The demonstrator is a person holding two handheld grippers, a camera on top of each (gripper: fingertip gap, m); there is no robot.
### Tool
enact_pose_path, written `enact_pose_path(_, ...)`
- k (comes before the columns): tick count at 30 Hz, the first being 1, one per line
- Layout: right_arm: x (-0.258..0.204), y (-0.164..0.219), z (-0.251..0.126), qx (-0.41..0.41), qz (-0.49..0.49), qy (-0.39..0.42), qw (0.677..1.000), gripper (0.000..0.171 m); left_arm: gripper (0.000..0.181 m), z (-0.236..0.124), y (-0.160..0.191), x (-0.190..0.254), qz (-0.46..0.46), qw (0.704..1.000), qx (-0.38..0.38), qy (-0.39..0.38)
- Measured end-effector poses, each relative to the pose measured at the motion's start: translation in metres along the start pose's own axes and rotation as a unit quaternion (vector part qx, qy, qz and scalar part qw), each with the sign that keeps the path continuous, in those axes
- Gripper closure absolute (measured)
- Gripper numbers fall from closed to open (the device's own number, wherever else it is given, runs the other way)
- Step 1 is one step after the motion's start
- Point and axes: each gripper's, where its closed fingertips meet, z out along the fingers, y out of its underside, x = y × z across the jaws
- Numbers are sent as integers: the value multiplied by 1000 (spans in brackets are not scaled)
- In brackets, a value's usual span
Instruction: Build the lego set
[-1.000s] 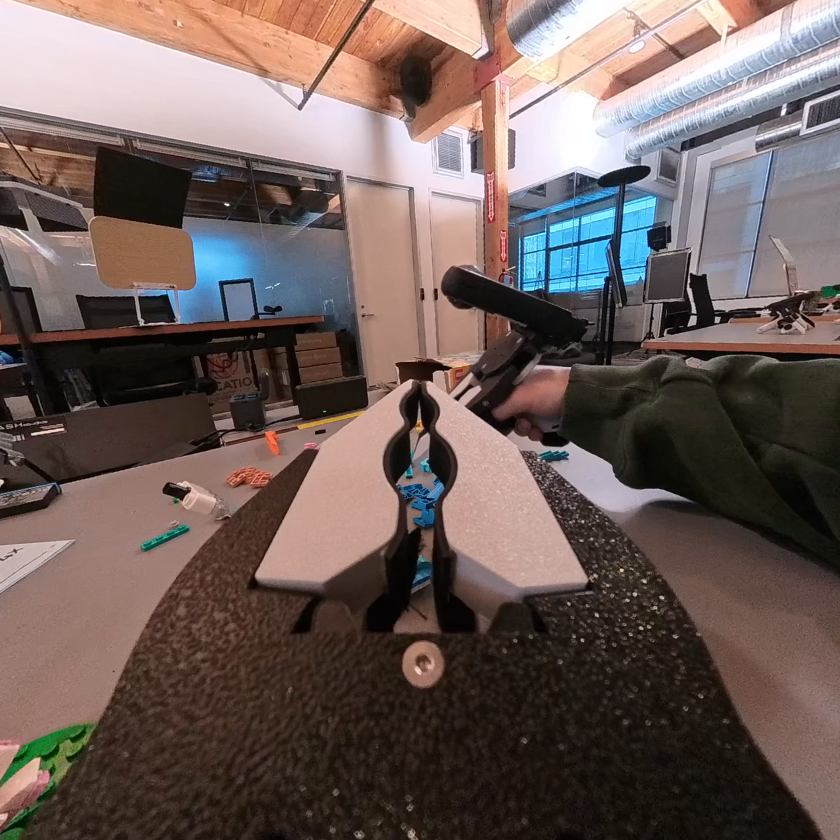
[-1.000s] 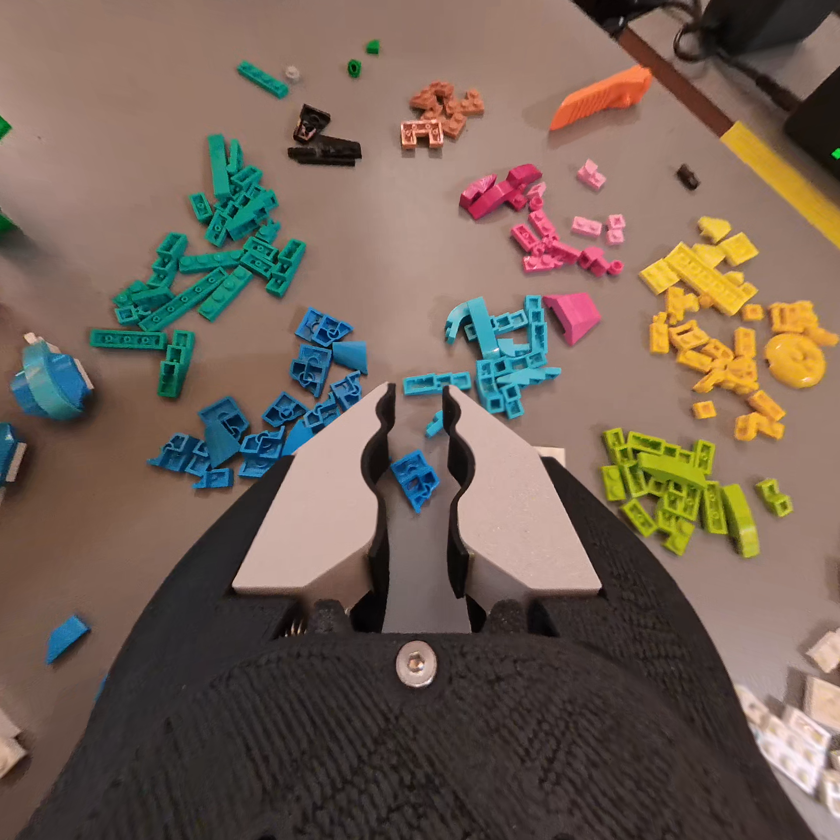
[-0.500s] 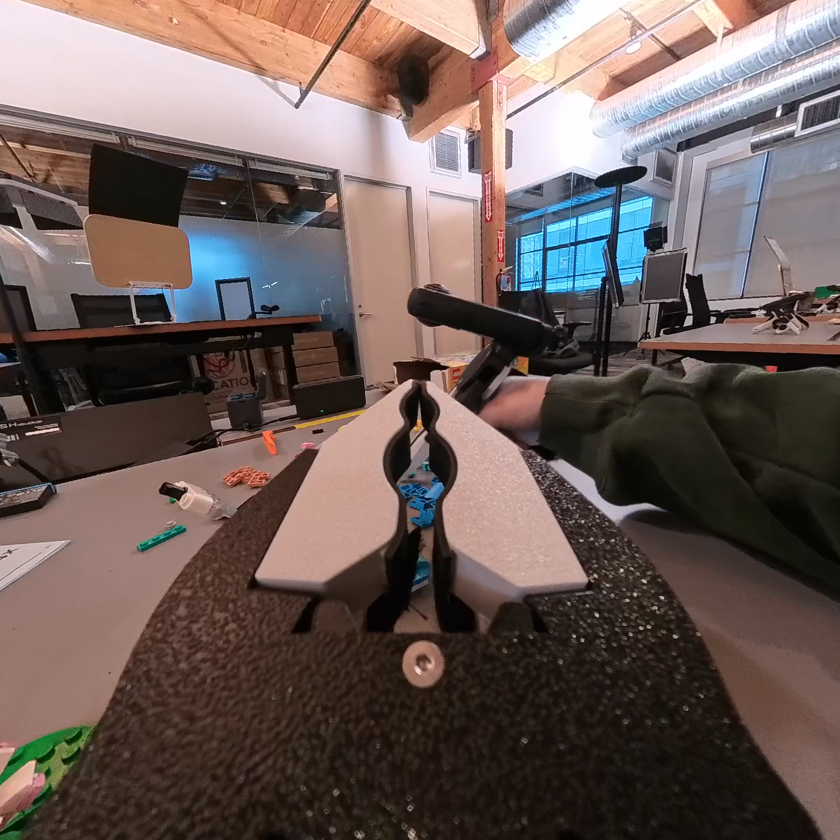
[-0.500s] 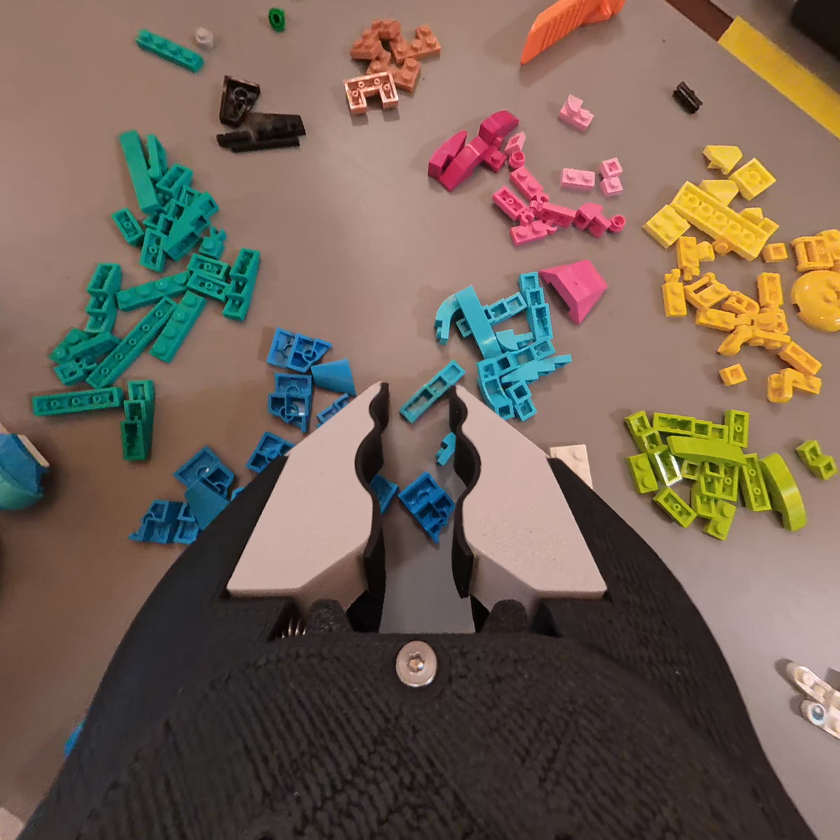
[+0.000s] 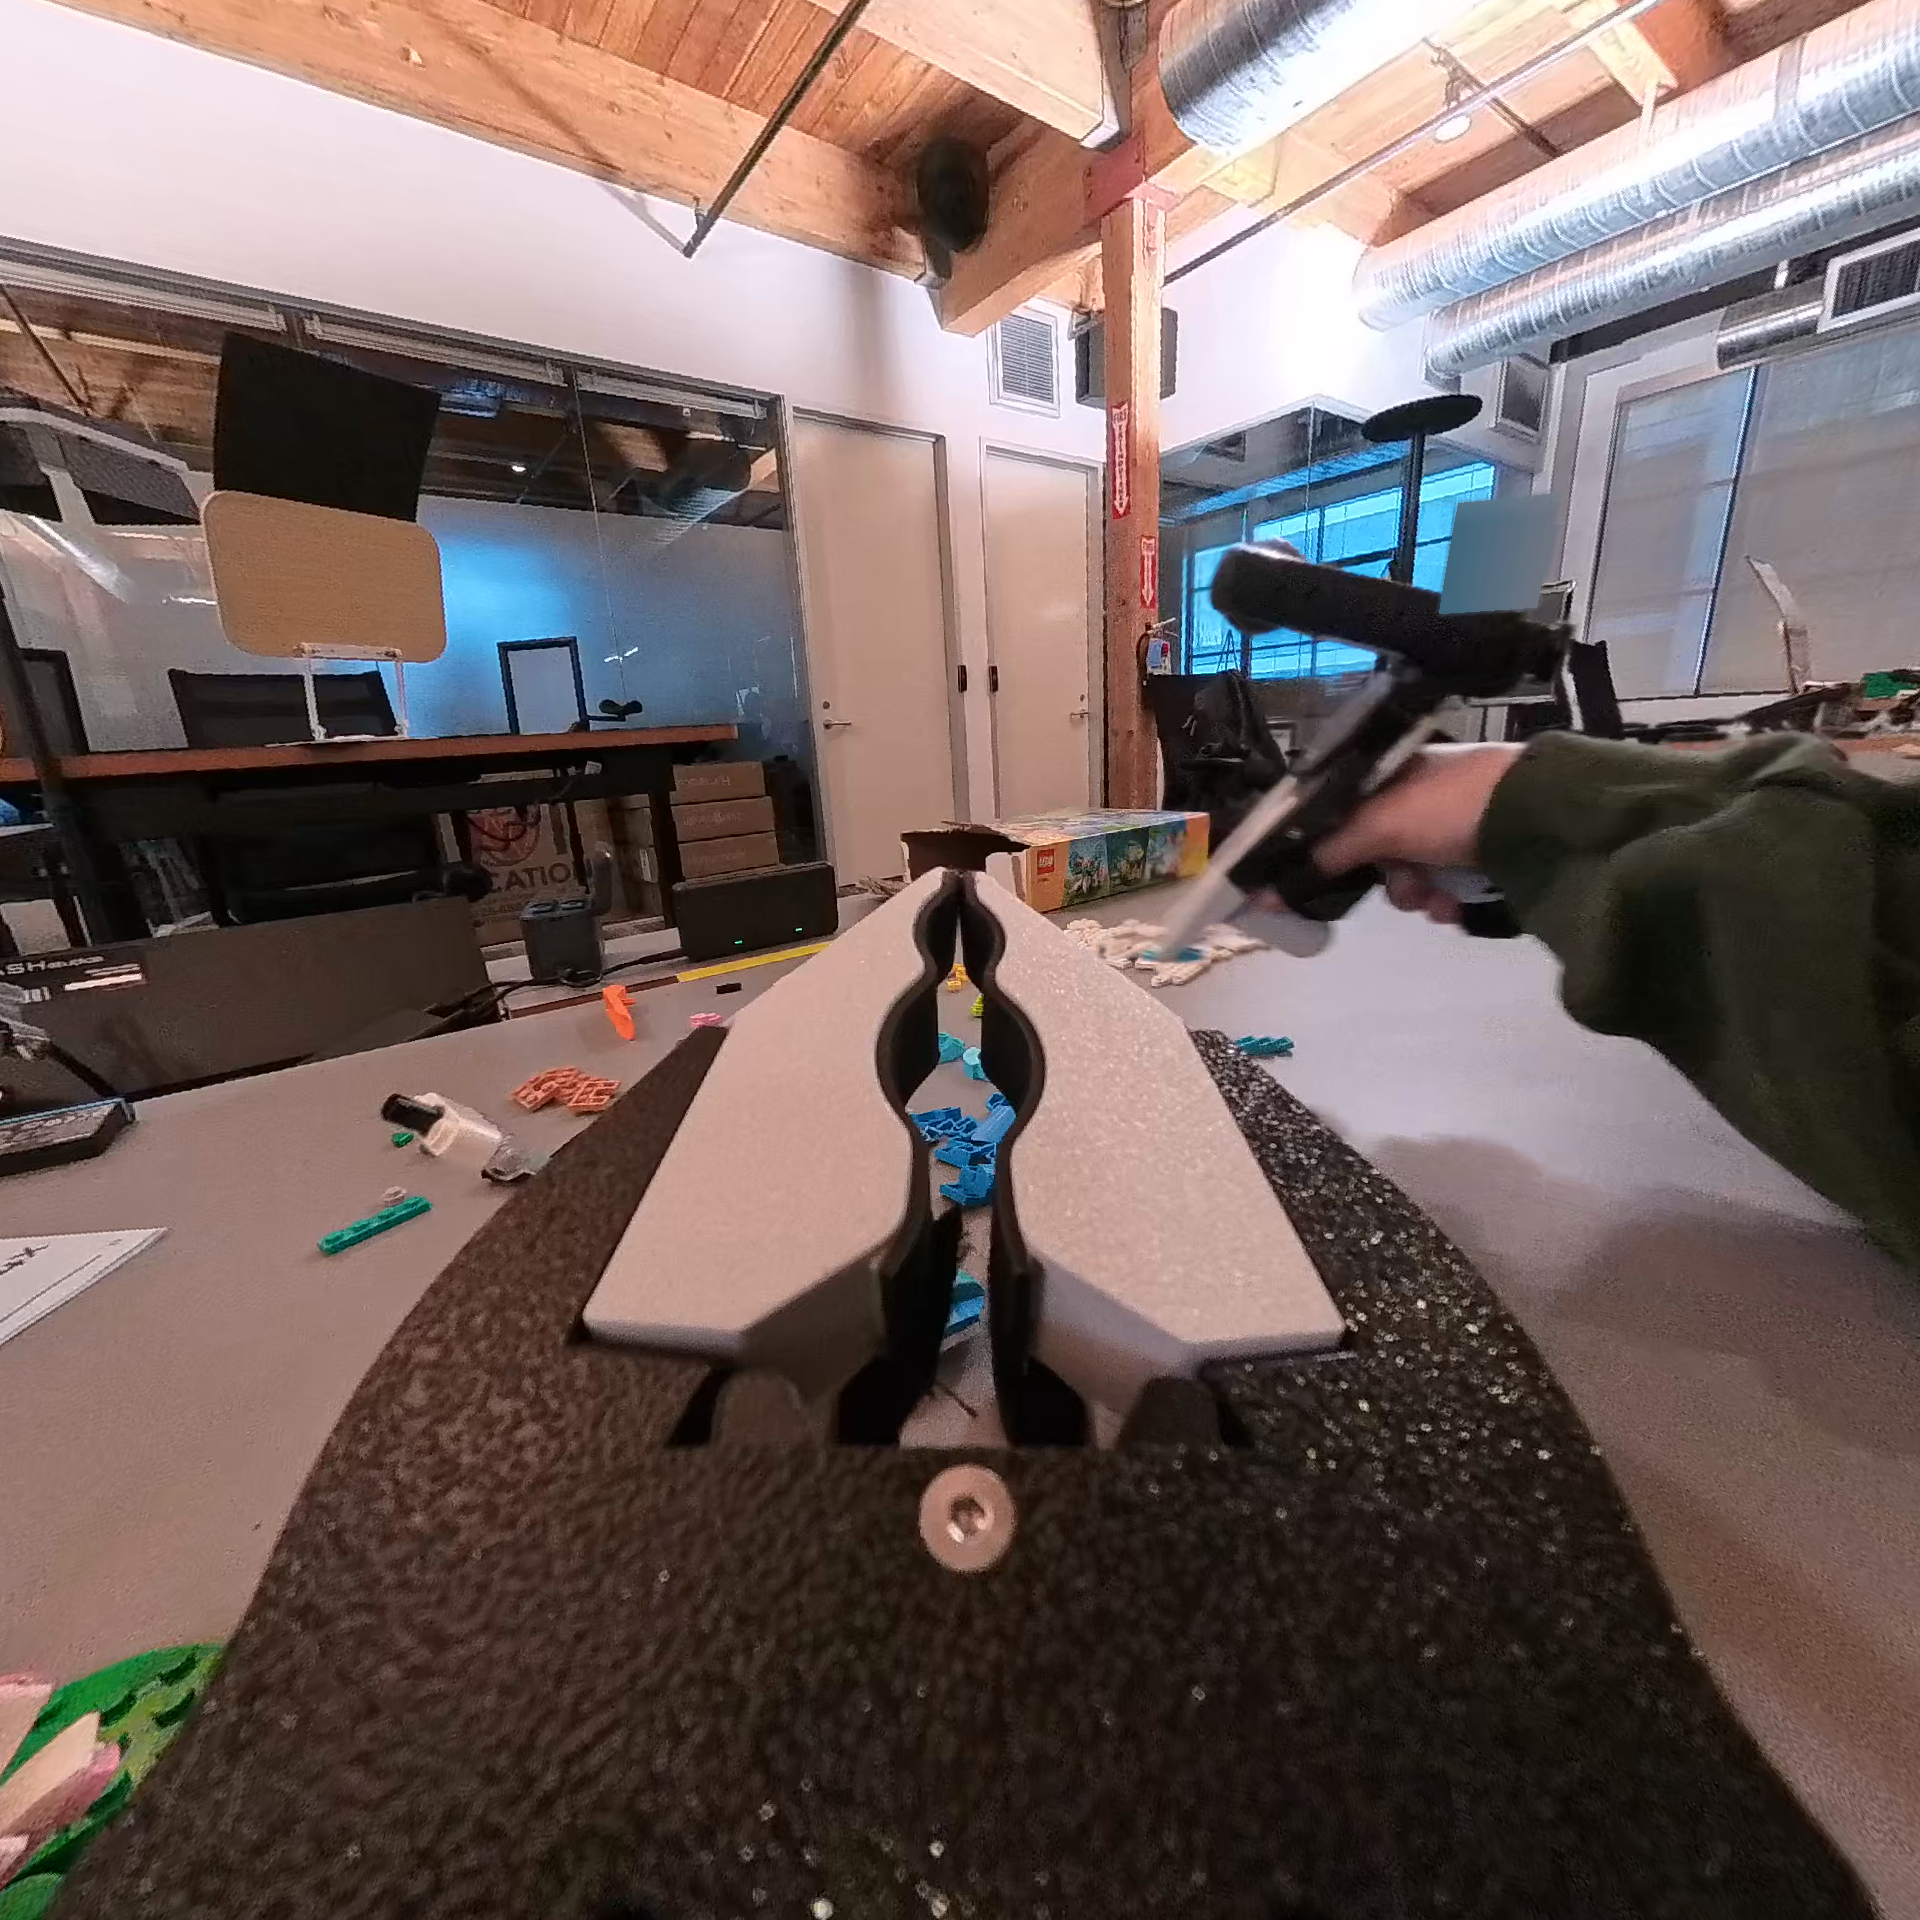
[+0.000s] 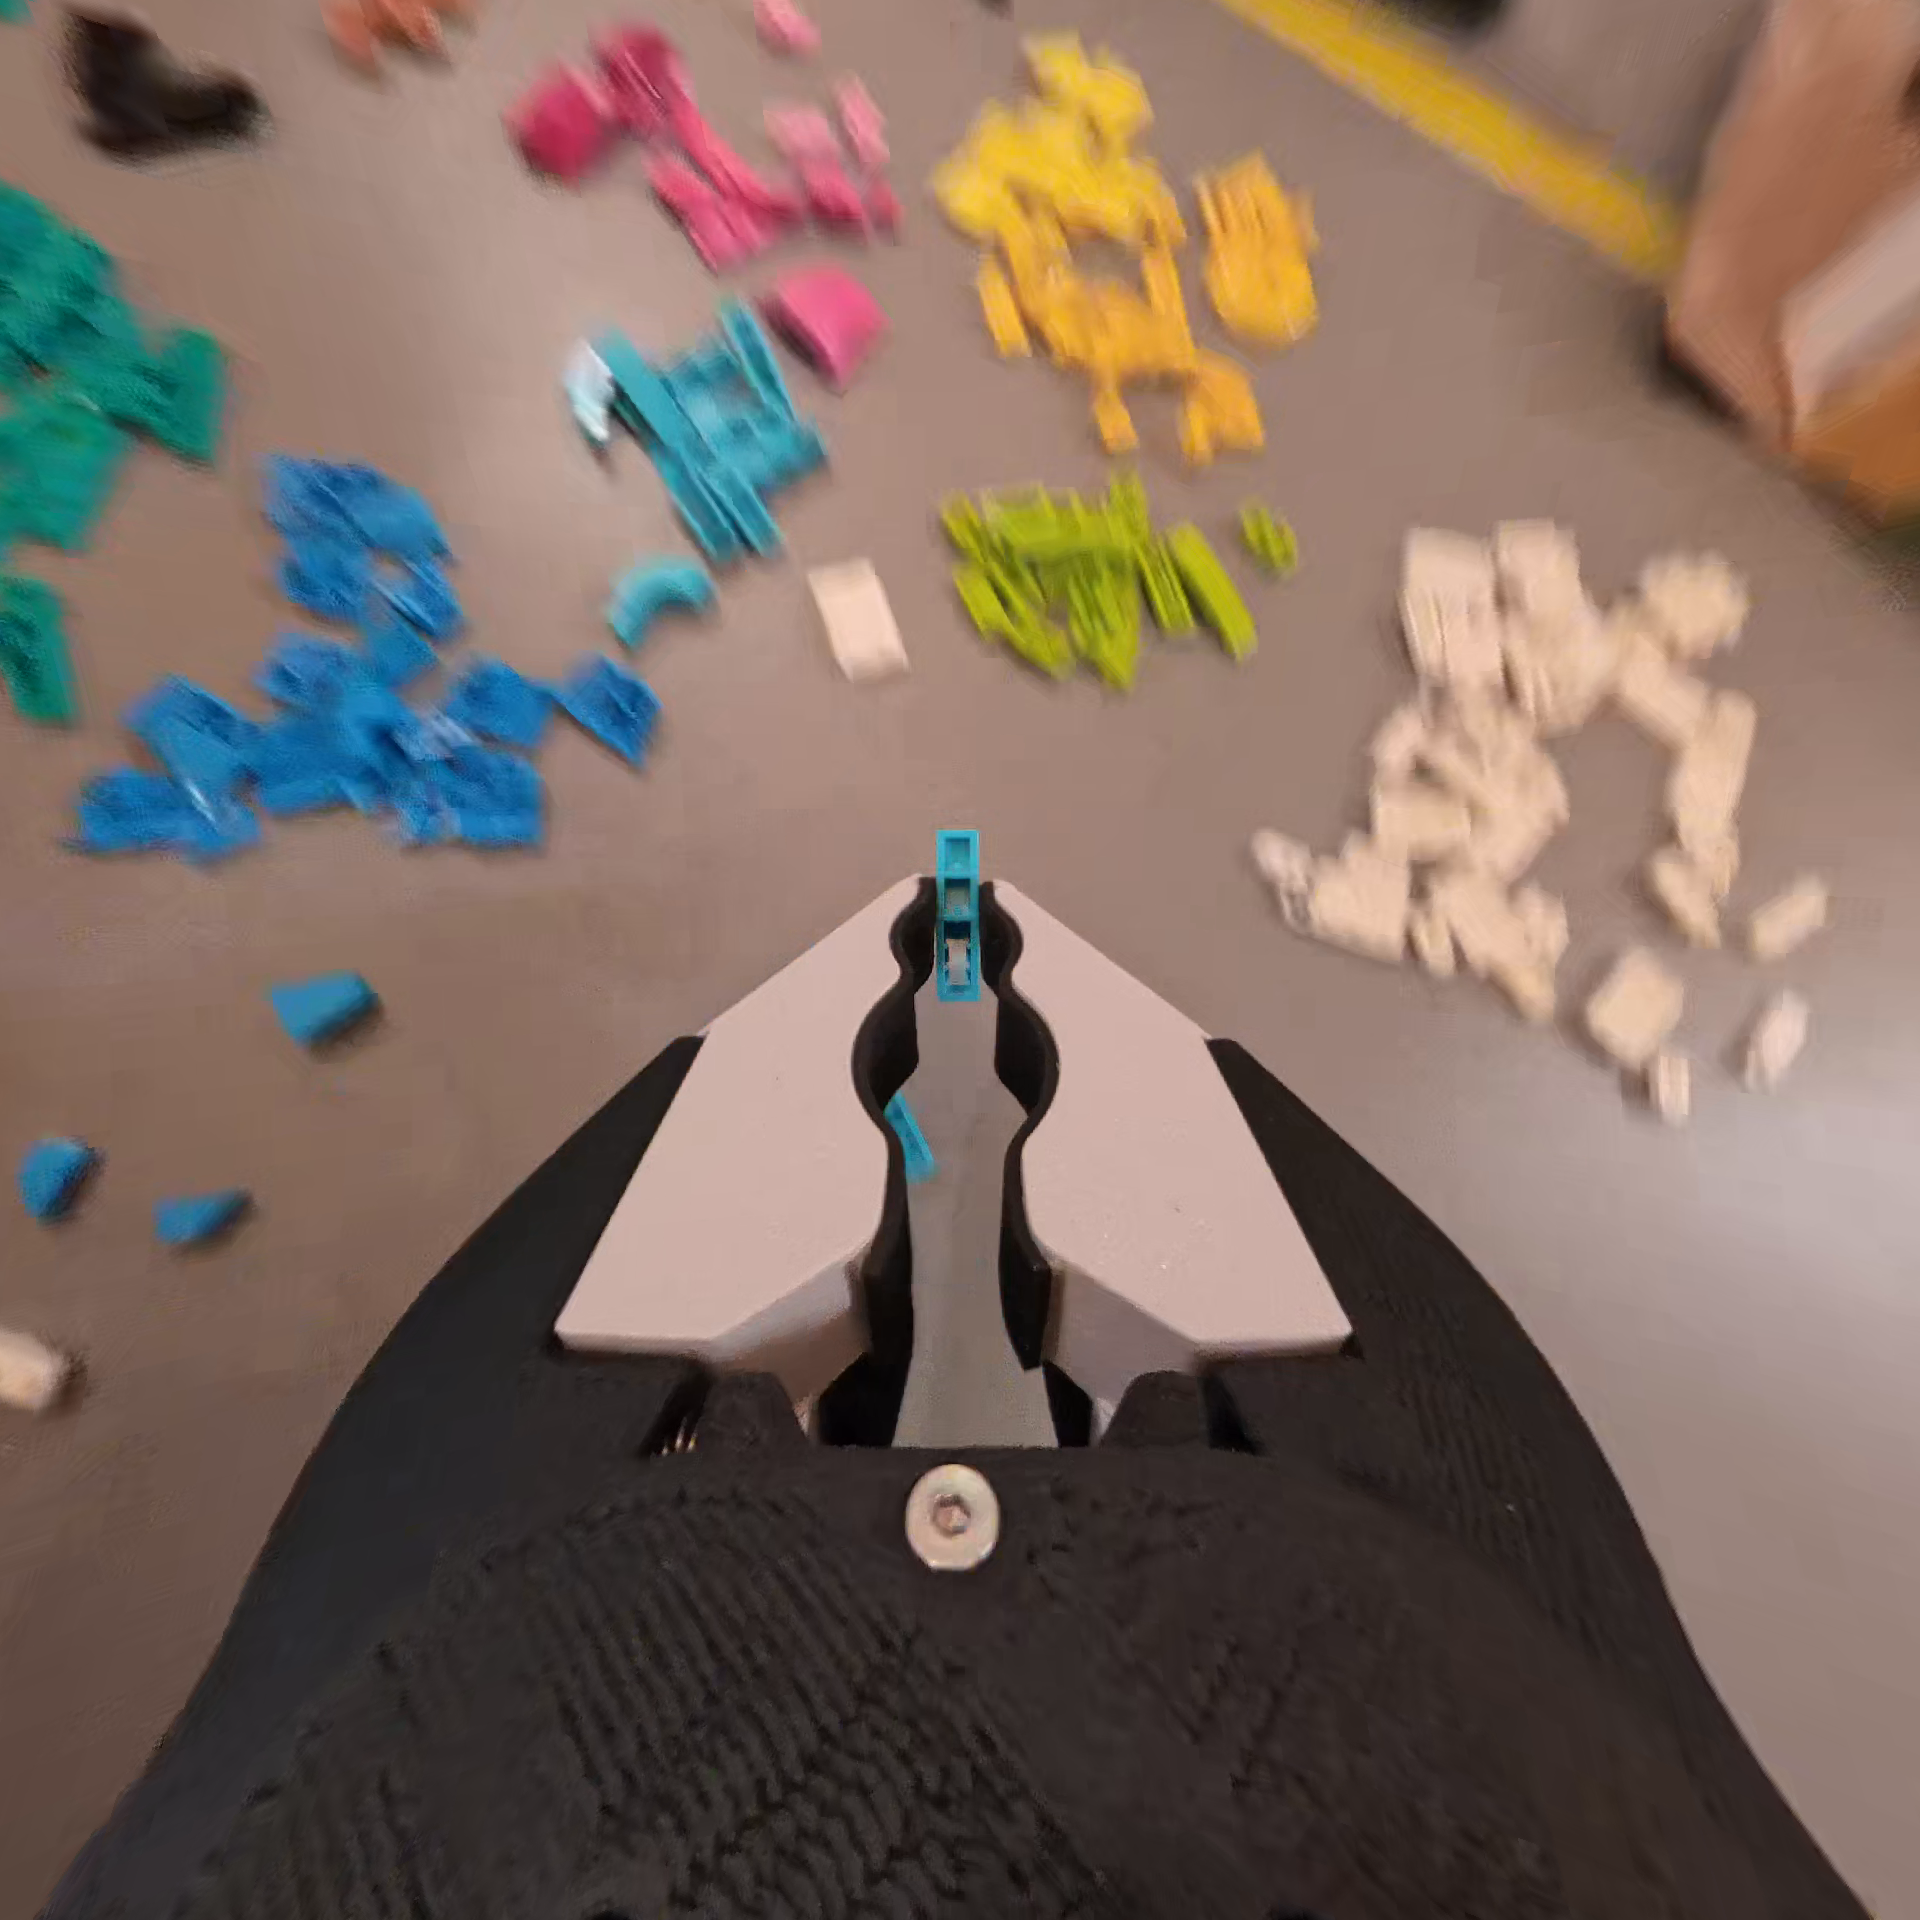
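**A:** How far along does the build look?

**B:** Early, I'd judge. Most bricks lie loose on the grey counter point(image 6: 727, 914), sorted by colour: a blue pile point(image 6: 343, 727) at the left, a turquoise pile point(image 6: 717, 436) beyond it, pink pieces point(image 6: 727, 177) and a yellow pile point(image 6: 1122, 281) farther off, a lime pile point(image 6: 1091, 582) in the middle, and a white pile point(image 6: 1538, 748) at the right. The only assembled part I can see is a green plate with pale pink pieces point(image 5: 73, 1766) at the near left corner of the left wrist view.

**A:** And the tools?

**B:** The right tool point(image 6: 956, 883) is clamped on a small turquoise brick point(image 6: 957, 914), held at the very tips above the counter, clear of the piles. That view is smeared by motion. The left tool point(image 5: 958, 883) has its fingers pressed together with nothing between them.

**A:** Any writing?

**B:** A colourful set box point(image 5: 1101, 852) stands at the far side, a white printed sheet point(image 5: 62, 1273) lies at the left edge, and cardboard boxes point(image 5: 717, 821) under a far desk carry print. I leave the words aside.
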Motion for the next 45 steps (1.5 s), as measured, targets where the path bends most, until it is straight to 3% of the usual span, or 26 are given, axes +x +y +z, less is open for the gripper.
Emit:
enact_pose_path(4,23,67,-10,-70,59,-3,996,165,181,0,0,0,-1,1000,-1,-1)
enact_pose_path(8,22,76,-10,-70,64,-12,995,165,181,1,1,-1,0,1000,-2,-1)
enact_pose_path(11,20,75,-10,-74,59,-10,995,146,181,1,1,0,1,1000,-2,-2)
enact_pose_path(14,16,53,-17,-35,53,-9,998,135,181,1,1,0,2,1000,-3,-2)
enact_pose_path(17,-3,2,-15,46,27,-41,998,139,181,1,1,0,2,1000,-2,-2)
enact_pose_path(23,-44,-74,41,95,-44,-142,984,154,181,0,1,0,-1,1000,-1,-1)
enact_pose_path(26,-54,-79,68,72,-42,-185,979,155,181,0,0,0,-2,1000,1,0)
enact_pose_path(30,-51,-80,91,49,-67,-170,982,159,181,0,0,-1,-6,1000,2,-1)
enact_pose_path(45,-58,-82,113,14,-124,-184,975,157,181,0,0,-3,-13,1000,2,-1)
